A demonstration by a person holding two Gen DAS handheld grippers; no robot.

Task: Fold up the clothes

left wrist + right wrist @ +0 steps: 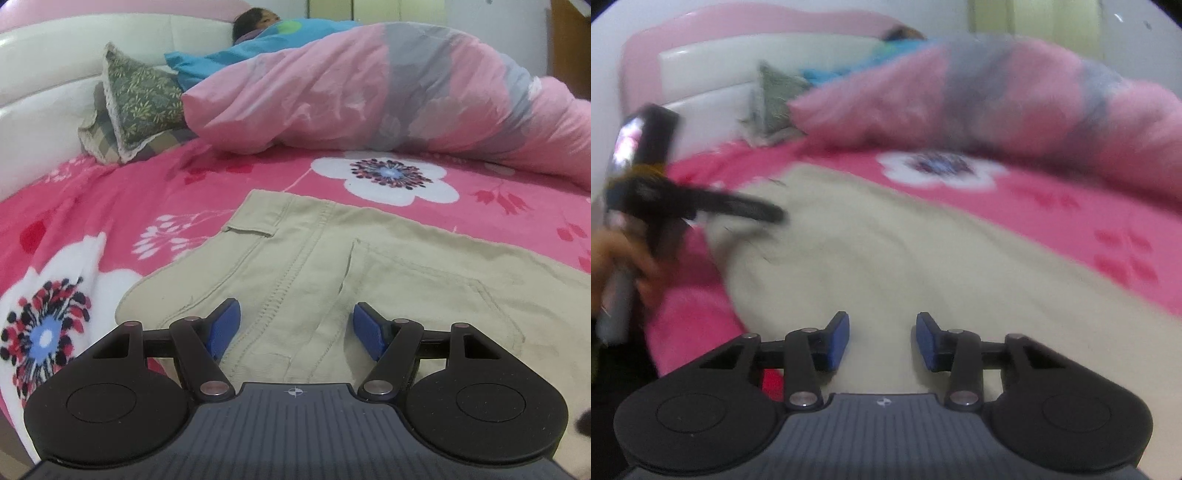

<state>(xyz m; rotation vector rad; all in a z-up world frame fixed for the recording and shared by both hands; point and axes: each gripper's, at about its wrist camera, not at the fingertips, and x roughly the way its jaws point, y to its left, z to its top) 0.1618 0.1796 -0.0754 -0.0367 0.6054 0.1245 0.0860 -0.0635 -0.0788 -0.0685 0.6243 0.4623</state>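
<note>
The fold had hardly begun, by the look of it. The khaki trousers (332, 266) lay spread flat on the pink flowered bedsheet (155, 184), waistband end towards the piled pink duvet (369, 92) and the rest running off towards the near edge of the bed. No layer was seen turned over another, though the lower legs were out of view, so everything from the first lengthwise fold onward seemed left to do.

The cloth looked like stout cotton twill, pale beige, with a flapped pocket, a double-stitched seam down the middle and a few soft creases.

The left gripper (295, 328) hung over the seat of the trousers, fingers apart with nothing between them. The right gripper (882, 341), in a blurred view, also stood with fingers apart above the fabric, gripping nothing.
</note>
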